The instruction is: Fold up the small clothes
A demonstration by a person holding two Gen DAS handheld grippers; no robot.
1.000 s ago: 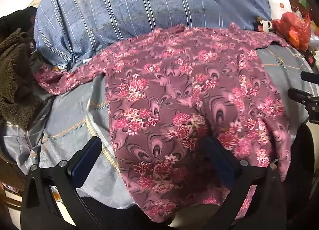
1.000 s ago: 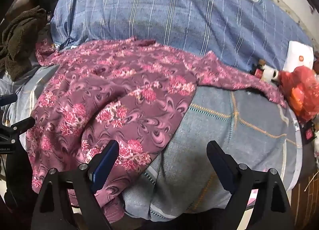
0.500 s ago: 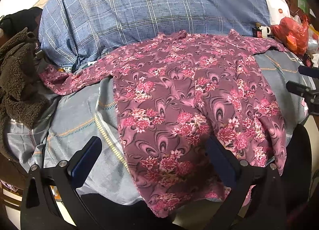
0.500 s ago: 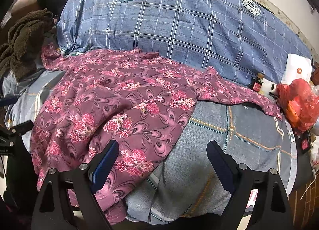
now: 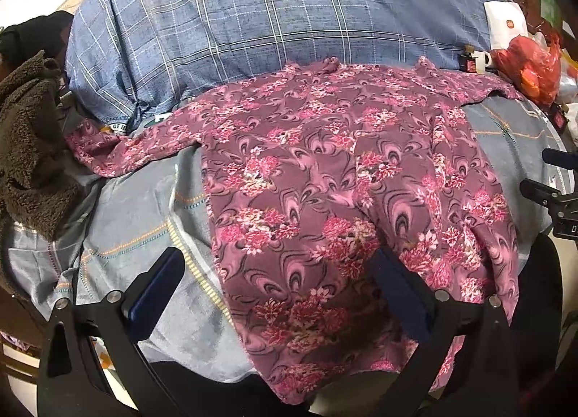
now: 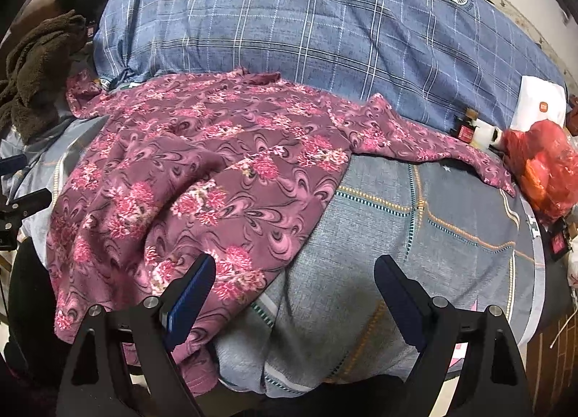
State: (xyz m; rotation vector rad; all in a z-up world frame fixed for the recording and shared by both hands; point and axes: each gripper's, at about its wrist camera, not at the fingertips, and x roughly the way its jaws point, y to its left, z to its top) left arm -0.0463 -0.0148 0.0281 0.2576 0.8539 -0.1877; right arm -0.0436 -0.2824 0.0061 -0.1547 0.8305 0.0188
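A maroon floral long-sleeved top (image 5: 325, 178) lies spread flat on the grey bed sheet (image 5: 130, 214), sleeves out to both sides, its hem hanging over the near edge. My left gripper (image 5: 278, 272) hovers open above the hem, its left finger over bare sheet and its right finger over the fabric, holding nothing. In the right wrist view the same top (image 6: 202, 171) fills the left half. My right gripper (image 6: 292, 279) stands open above the top's right hem corner and the grey sheet (image 6: 415, 236), empty. Each gripper's tips show at the other view's side edge.
A blue plaid quilt (image 5: 289, 20) is piled behind the top. A brown fleece garment (image 5: 29, 142) lies at the left. At the far right sit a red plastic bag (image 6: 545, 168), a white box (image 6: 542, 106) and small bottles (image 6: 477, 130).
Both views have pulled back and tilted up slightly: the top sits lower and smaller in frame and more quilt shows. The top itself has not moved; both grippers stay open.
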